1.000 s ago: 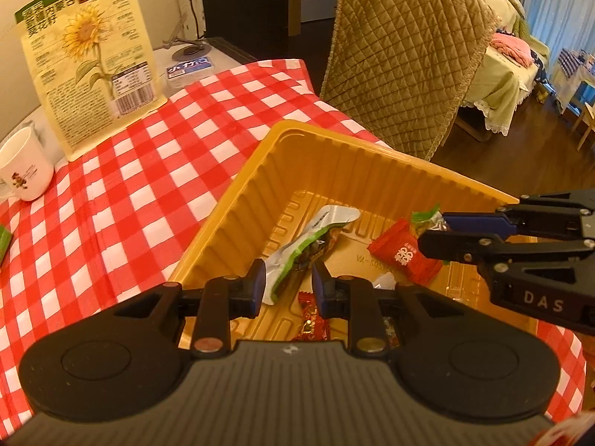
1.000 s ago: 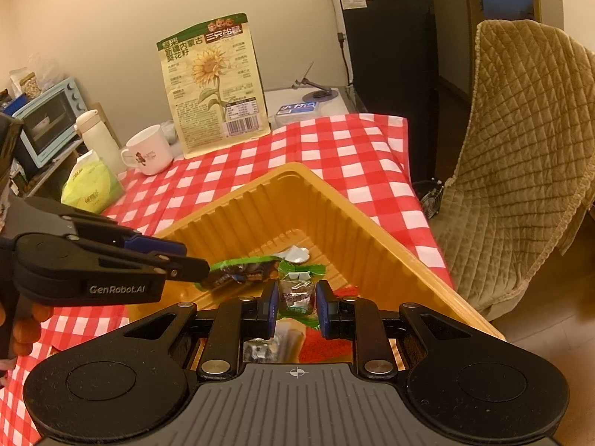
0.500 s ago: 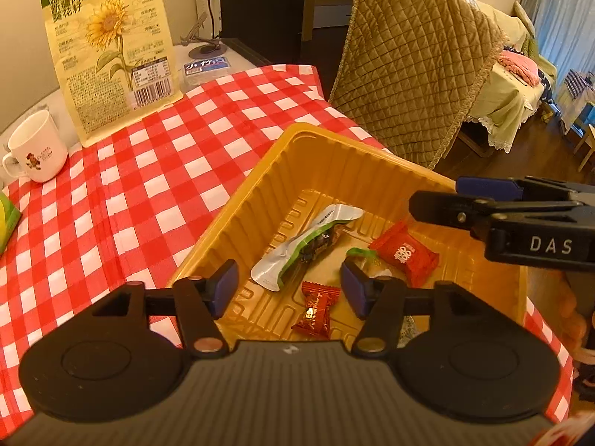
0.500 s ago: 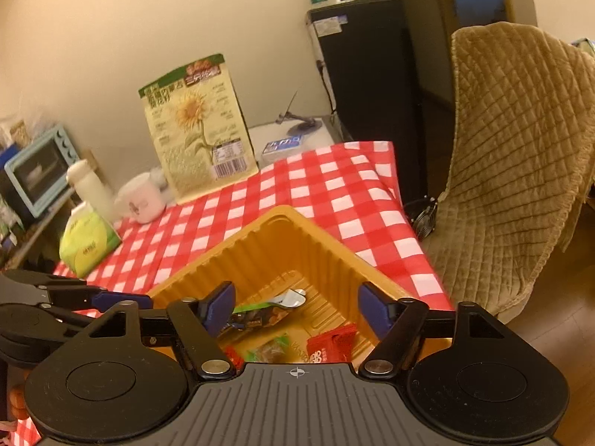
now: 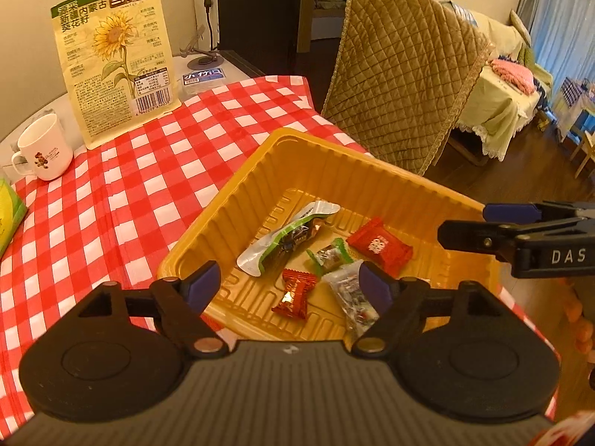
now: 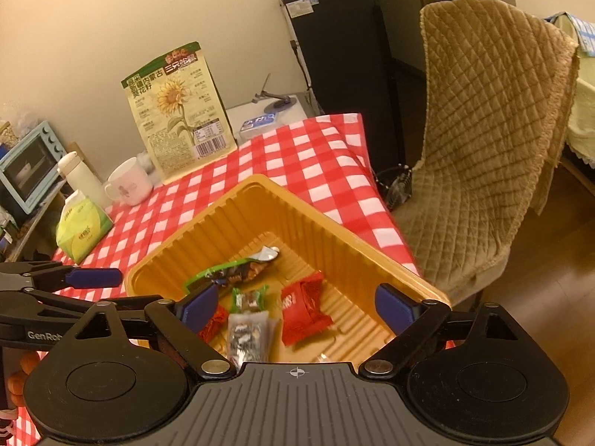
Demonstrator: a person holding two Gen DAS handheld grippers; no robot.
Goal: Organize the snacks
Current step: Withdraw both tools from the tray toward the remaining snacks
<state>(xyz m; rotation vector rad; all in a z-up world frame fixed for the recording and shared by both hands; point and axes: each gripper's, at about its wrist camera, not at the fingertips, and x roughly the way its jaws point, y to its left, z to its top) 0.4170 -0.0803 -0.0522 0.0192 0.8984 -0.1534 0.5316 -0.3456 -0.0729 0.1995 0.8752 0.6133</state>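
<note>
Taking the yellow tray (image 5: 334, 171) on the checked counter (image 5: 122, 200) as the landmark and going left to right: a second ago both grippers were nearly closed low inside it; now each has pulled back above its near edge and let go.

The left gripper (image 5: 288, 284) has its fingers (image 5: 202, 282) spreading wide with nothing between them; the small red candy (image 5: 295, 293) and the clear-wrapped sweet (image 5: 351, 293) lie loose on the tray floor beneath the gap. Beyond these, toward the tray's far side, rest the long green-and-silver packet (image 5: 288, 238), a green-ended candy (image 5: 329, 256) and the square red packet (image 5: 379, 245).

The right gripper (image 6: 293, 306) is also opening, with empty fingers (image 6: 392, 308); in its own view the same five snacks sit inside the tray, none held.

My reading is that both pieces just carried are delivered and this round of sorting is finished. Whether more snacks wait outside the tray cannot be told from here; the sunflower-seed bag (image 5: 115, 55) stands well behind the tray, untouched.
</note>
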